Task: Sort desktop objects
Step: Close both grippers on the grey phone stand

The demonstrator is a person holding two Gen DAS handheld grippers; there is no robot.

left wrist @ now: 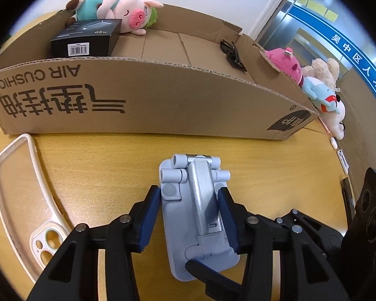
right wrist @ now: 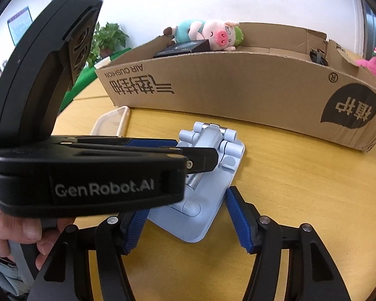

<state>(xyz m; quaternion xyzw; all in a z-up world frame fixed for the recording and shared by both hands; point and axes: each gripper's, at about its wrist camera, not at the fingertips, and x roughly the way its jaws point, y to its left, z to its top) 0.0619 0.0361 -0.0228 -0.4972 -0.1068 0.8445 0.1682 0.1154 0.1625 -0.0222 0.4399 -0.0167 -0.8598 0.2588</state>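
The left tool [left wrist: 189, 219] straddles the folded pale-blue plastic-and-metal phone stand [left wrist: 196, 215] flat on the desk [left wrist: 275, 165], jaws narrow, likely for gripping. The right tool [right wrist: 185, 225] waits wide open beside it. Ahead, the cardboard sorting box [left wrist: 137, 100].

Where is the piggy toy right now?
The pig lies at the far left end of the cardboard box, in both views, just behind the black box.
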